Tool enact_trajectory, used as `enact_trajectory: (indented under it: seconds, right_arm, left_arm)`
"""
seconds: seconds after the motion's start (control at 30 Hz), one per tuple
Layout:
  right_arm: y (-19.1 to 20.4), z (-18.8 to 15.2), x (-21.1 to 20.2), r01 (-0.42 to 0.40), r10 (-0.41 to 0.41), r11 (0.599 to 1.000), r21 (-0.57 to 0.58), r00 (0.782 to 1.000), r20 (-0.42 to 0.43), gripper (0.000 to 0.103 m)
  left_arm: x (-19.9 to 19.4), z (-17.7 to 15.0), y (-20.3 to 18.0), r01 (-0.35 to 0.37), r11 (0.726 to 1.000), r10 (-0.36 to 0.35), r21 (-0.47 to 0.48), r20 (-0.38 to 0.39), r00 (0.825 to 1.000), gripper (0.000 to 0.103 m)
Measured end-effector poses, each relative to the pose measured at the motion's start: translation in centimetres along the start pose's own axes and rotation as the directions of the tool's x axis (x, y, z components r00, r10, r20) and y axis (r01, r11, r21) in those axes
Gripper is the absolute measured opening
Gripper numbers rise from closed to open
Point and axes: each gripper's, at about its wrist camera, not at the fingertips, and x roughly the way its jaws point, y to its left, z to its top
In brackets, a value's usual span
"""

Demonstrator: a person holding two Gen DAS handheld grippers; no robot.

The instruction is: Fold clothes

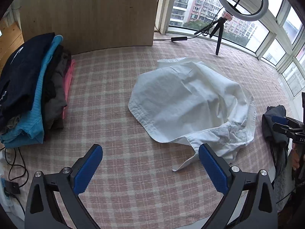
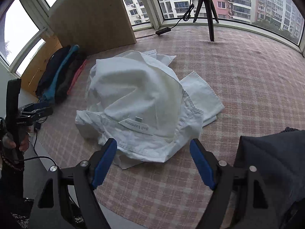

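A crumpled white shirt (image 1: 192, 103) lies in a heap on the pink checked cloth (image 1: 114, 114) that covers the table. My left gripper (image 1: 150, 150) is open above the cloth, its right finger beside the shirt's near collar edge, nothing between the blue pads. In the right wrist view the same white shirt (image 2: 141, 105) shows its neck label facing me. My right gripper (image 2: 153, 145) stands open just over the shirt's near hem, the pads apart from the fabric. Each gripper also shows at the edge of the other's view, the left gripper (image 2: 41, 109) and the right gripper (image 1: 278, 123).
A stack of folded clothes (image 1: 30, 95), dark, blue, grey and pink, sits at the left by a wooden board (image 1: 91, 15). A ring light on a small tripod (image 1: 219, 30) stands at the back near the windows. A dark garment (image 2: 272, 156) lies at the right edge. Cables (image 1: 13, 164) trail at the left.
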Motion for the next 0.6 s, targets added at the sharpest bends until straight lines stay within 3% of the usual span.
enact_trajectory:
  seconds: [0.1, 0.27, 0.4, 0.43, 0.47, 0.5, 0.53, 0.57, 0.6]
  right_arm:
    - [-0.4, -0.5, 2.4, 0.033, -0.033, 0.999, -0.010, 0.998, -0.055, 0.078]
    - [-4.5, 0.2, 4.7, 0.060, -0.052, 0.992, 0.111, 0.996, -0.075, 0.078]
    - [-7.2, 1.0, 5.6, -0.085, 0.090, 0.970, 0.227, 0.996, -0.012, 0.078]
    - [-7.1, 1.1, 6.2, -0.084, 0.093, 0.973, 0.214, 0.995, -0.032, 0.078]
    - [-6.9, 1.2, 6.8, -0.083, 0.095, 0.976, 0.200, 0.994, -0.051, 0.077]
    - [-6.4, 1.2, 7.2, -0.065, 0.077, 0.983, 0.171, 0.995, -0.061, 0.068]
    - [-5.9, 1.2, 7.3, -0.062, 0.071, 0.988, 0.141, 0.996, -0.062, 0.055]
    - [-5.5, 1.2, 7.1, -0.082, 0.090, 0.990, 0.117, 0.994, -0.059, 0.024]
    - [-5.2, 1.2, 6.7, -0.108, 0.113, 0.988, 0.106, 0.993, -0.044, 0.015]
  left_arm:
    - [3.6, -0.5, -3.2, 0.039, 0.997, -0.033, 0.063, -0.087, 0.996, 0.101]
    - [7.3, -0.5, -5.7, -0.048, 0.994, 0.063, 0.102, -0.145, 0.987, 0.100]
    - [7.4, -0.1, -6.0, 0.064, 0.998, -0.060, 0.028, -0.126, 0.990, 0.093]
    - [7.5, 0.1, -6.3, 0.089, 0.996, -0.085, 0.021, -0.123, 0.989, 0.081]
    - [7.7, 0.2, -6.4, 0.101, 0.995, -0.099, 0.007, -0.131, 0.986, 0.054]
    - [7.9, 0.2, -6.4, 0.110, 0.994, -0.110, -0.010, -0.142, 0.984, 0.039]
    - [8.0, 0.2, -6.5, 0.118, 0.993, -0.121, -0.027, -0.153, 0.981, 0.013]
    - [7.6, 0.2, -6.3, 0.137, 0.989, -0.143, -0.050, -0.135, 0.980, 0.004]
    - [7.0, 0.2, -6.1, 0.160, 0.984, -0.167, -0.075, -0.110, 0.980, 0.004]
